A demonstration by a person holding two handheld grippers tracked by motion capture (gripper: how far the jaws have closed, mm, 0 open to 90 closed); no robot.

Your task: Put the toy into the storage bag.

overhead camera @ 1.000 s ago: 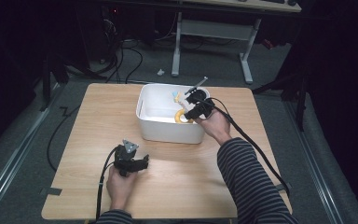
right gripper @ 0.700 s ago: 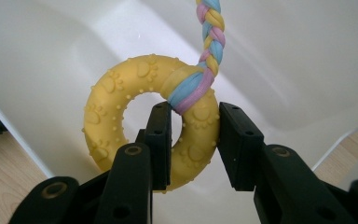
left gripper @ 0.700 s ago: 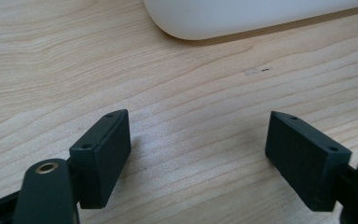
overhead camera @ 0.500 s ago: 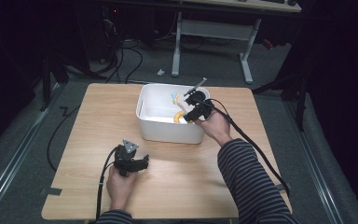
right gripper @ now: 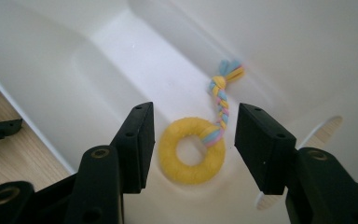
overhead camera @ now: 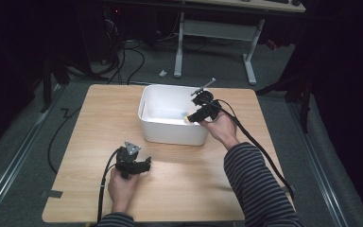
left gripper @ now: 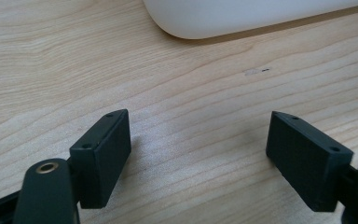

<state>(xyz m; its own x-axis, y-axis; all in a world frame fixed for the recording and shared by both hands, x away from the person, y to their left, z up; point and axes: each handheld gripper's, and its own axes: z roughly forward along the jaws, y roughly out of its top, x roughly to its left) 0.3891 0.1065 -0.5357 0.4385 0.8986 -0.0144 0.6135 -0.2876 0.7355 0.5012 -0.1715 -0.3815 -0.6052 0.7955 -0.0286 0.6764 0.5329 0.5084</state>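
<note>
Yellow ring toy [right gripper: 192,150] with its braided rope tail lies on the floor of the white bin [overhead camera: 170,130]. Your right gripper [right gripper: 193,144] hangs above it, jaws just opened, straddling the ring without touching. Drop looks done; pulling the hand out remains. Your left gripper [overhead camera: 144,166] rests on the surface [overhead camera: 90,123], jaws wide, empty. From above, your gripper hides most of the toy.
</note>
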